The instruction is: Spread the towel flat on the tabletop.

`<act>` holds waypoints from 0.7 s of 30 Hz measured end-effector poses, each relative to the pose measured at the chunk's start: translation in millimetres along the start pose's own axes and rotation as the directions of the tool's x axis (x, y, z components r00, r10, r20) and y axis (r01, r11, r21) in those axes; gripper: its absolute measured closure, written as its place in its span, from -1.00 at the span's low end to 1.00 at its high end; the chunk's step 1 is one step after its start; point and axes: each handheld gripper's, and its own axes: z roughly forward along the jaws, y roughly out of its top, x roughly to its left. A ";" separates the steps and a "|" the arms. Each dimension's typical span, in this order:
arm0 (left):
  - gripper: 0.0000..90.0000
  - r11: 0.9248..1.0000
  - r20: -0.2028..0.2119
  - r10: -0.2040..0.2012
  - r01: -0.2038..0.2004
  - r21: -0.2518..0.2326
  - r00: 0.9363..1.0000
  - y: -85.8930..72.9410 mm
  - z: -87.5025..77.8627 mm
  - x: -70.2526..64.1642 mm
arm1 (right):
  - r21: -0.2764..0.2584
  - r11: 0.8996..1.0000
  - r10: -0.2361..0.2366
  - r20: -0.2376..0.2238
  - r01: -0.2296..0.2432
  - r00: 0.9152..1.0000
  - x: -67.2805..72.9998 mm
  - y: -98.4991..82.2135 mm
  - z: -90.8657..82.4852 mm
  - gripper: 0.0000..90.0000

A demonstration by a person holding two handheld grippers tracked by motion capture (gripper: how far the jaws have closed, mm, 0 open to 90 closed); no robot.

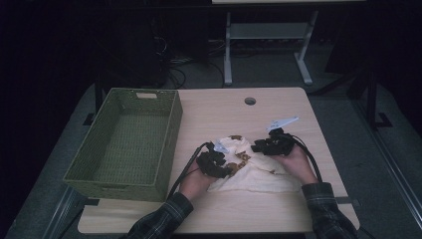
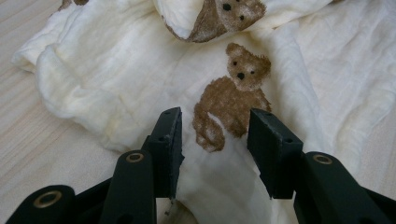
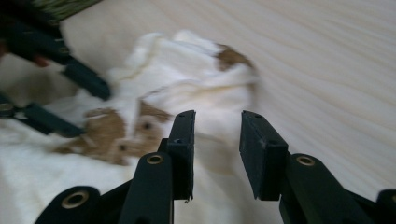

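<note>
We see a pale wood bench (image 1: 278,209) with a cable hole (image 1: 250,101) near its far edge, standing on grey floor (image 1: 343,107). Beyond it, a white-legged table frame (image 1: 268,32) and loose cables (image 1: 174,62) sit in a dark room.

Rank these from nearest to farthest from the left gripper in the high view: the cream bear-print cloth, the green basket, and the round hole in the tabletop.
1. cream bear-print cloth, directly under the left gripper.
2. green basket, just to its left.
3. round hole, near the table's far edge.
</note>
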 end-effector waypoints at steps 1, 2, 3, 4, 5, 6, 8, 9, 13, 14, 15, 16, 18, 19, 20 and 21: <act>0.20 1.000 0.000 0.000 0.000 0.000 1.000 0.0 0.0 0.0 | 0.001 1.000 0.006 0.013 -0.006 1.000 -4.2 -1.7 -1.7 0.45; 0.20 1.000 0.001 0.000 0.000 0.000 1.000 0.0 -0.1 0.1 | 0.006 1.000 0.022 0.027 -0.022 0.999 -7.8 -4.0 -3.1 0.45; 0.20 1.000 0.002 0.000 0.000 -0.001 1.000 -0.1 0.0 0.2 | 0.011 1.000 0.027 0.030 -0.028 0.999 -10.9 -6.0 -3.4 0.46; 0.20 1.000 0.003 -0.001 0.001 -0.002 1.000 -0.1 0.0 0.3 | 0.020 0.999 0.036 0.031 -0.037 0.999 -12.5 -7.4 -3.8 0.46; 0.20 1.000 0.003 -0.002 0.002 -0.002 1.000 -0.1 0.0 0.3 | 0.028 0.999 0.041 0.031 -0.042 0.999 -14.8 -9.5 -3.7 0.45; 0.20 1.000 0.003 -0.001 0.001 -0.002 1.000 -0.1 0.0 0.3 | 0.032 0.998 0.050 0.024 -0.051 0.998 -15.4 -10.8 -3.1 0.45; 0.20 1.000 0.001 0.001 -0.001 0.000 1.000 0.0 0.0 0.1 | 0.051 0.998 0.039 0.008 -0.040 0.999 -14.7 -13.0 -0.3 0.42; 0.20 1.000 0.001 0.000 0.000 -0.001 1.000 -0.1 0.0 0.1 | 0.057 0.998 0.037 -0.002 -0.036 0.999 -13.7 -13.7 1.1 0.42; 0.20 1.000 0.001 0.000 0.000 0.000 1.000 -0.1 -0.1 0.1 | 0.095 0.995 0.003 -0.018 -0.001 1.000 -7.0 -16.8 9.4 0.44; 0.20 1.000 0.001 0.000 0.000 0.000 1.000 -0.1 -0.1 0.1 | 0.097 0.995 0.004 -0.022 -0.002 1.000 -5.8 -17.2 10.4 0.51; 0.20 1.000 0.000 0.001 -0.001 0.000 1.000 -0.1 -0.1 0.0 | 0.099 0.995 -0.002 -0.026 0.005 1.000 -4.5 -17.4 10.5 0.60; 0.20 1.000 0.000 0.001 -0.001 0.000 1.000 -0.1 0.0 0.0 | 0.094 0.995 -0.016 -0.034 0.019 0.999 -3.0 -17.7 10.5 0.66; 0.20 1.000 0.001 0.000 0.000 0.000 1.000 -0.1 -0.1 0.2 | 0.090 0.995 -0.036 -0.038 0.039 0.999 -0.8 -18.7 10.5 0.85; 0.20 1.000 0.001 0.000 0.000 0.000 1.000 -0.1 -0.1 0.2 | 0.091 0.995 -0.035 -0.038 0.038 0.999 -0.2 -19.1 10.2 0.90; 0.20 1.000 0.000 0.001 -0.001 0.000 1.000 -0.1 -0.1 0.1 | 0.089 0.995 -0.036 -0.038 0.039 0.999 -0.2 -19.3 9.8 0.93; 0.20 1.000 0.000 0.001 -0.001 0.000 1.000 -0.1 -0.1 0.0 | 0.085 0.995 -0.041 -0.035 0.044 0.999 -0.6 -19.3 8.7 0.94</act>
